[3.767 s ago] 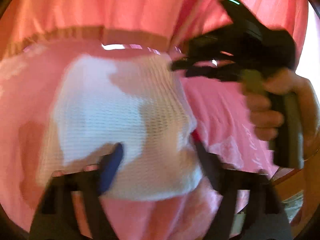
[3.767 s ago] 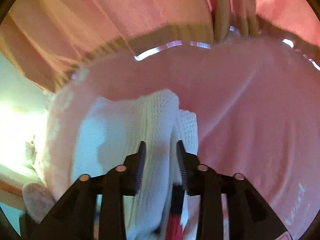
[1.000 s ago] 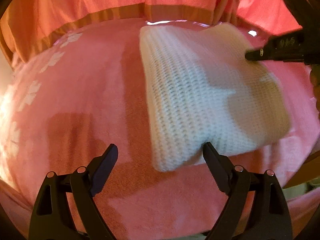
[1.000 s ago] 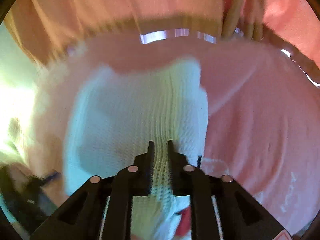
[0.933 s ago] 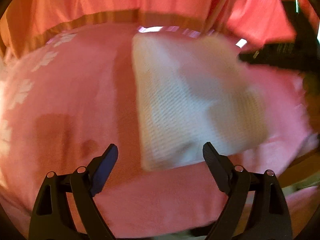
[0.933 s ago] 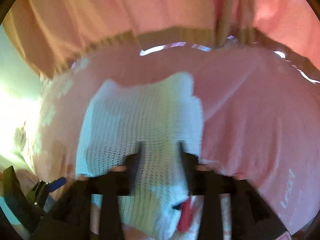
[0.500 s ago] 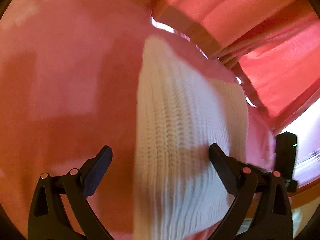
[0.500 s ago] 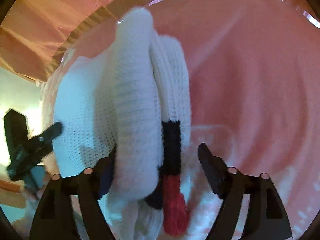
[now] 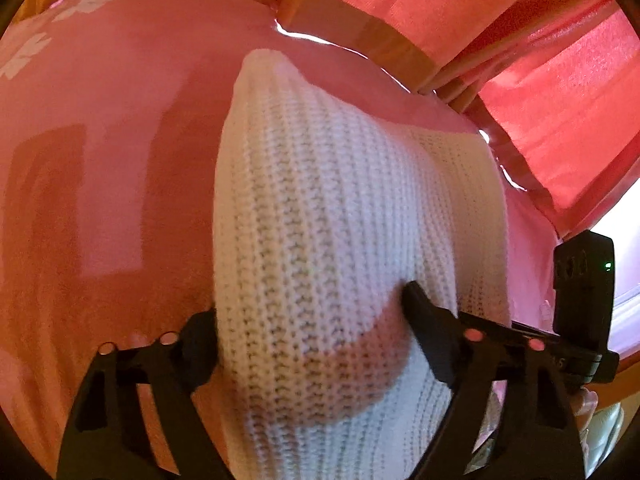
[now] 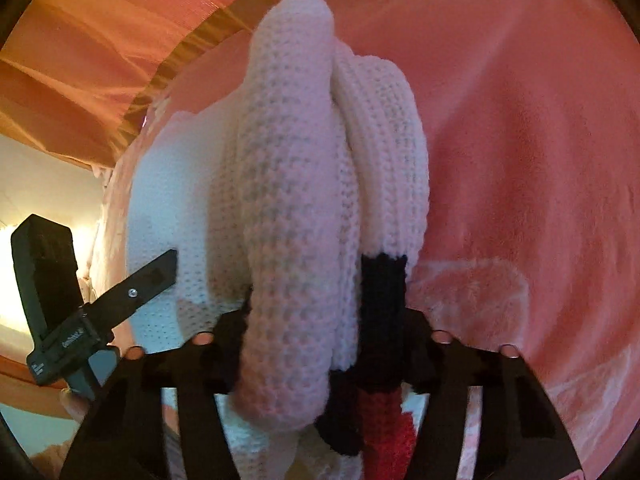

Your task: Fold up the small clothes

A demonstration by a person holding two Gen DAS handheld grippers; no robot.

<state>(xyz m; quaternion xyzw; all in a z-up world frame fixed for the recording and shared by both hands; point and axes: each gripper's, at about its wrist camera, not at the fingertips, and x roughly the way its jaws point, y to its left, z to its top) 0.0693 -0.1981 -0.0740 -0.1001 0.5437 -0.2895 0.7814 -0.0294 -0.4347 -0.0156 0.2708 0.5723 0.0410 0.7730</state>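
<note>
Left wrist view: white knit sweater point(image 9: 320, 216) fills the space betw. the left gripper point(image 9: 310, 326) fingers; thick rolled fold bulges toward the lens.
Left gripper state: jaws have just been closing; both pads look pressed into the bundle's sides, so prob. gripping the sweater.
Right wrist view: same sweater point(image 10: 288, 184) bunched in fat rolls straight ahead of the right gripper point(image 10: 326, 322); black and red trim point(image 10: 382, 312) sits by its right finger.
Right gripper state: jaws have just been closing too; fabric packed betw. the fingers w/ pads touching knit, reads as a grip on the sweater.
Sweater place: on the pink blanket point(image 9: 112, 120), folded into a compact wad, one gripper at each end. Left gripper shows at lower left in right view point(image 10: 132, 284); right gripper body at far right edge in left view point(image 9: 582, 304).
Backdrop: pink-red curtain point(image 9: 520, 32) beyond the blanket's far edge.
Step in hand: judging by how compact it is, folding is mostly done; this looks like taking hold of the bundle at both ends, for a last fold or to move it.
Next move needs: both grips firm before any lift, both ends raised together and kept level so the rolls don't slip loose; trim end looks the loosest.
Risk: bulky knit, prob. springs open if one side lets go early.
</note>
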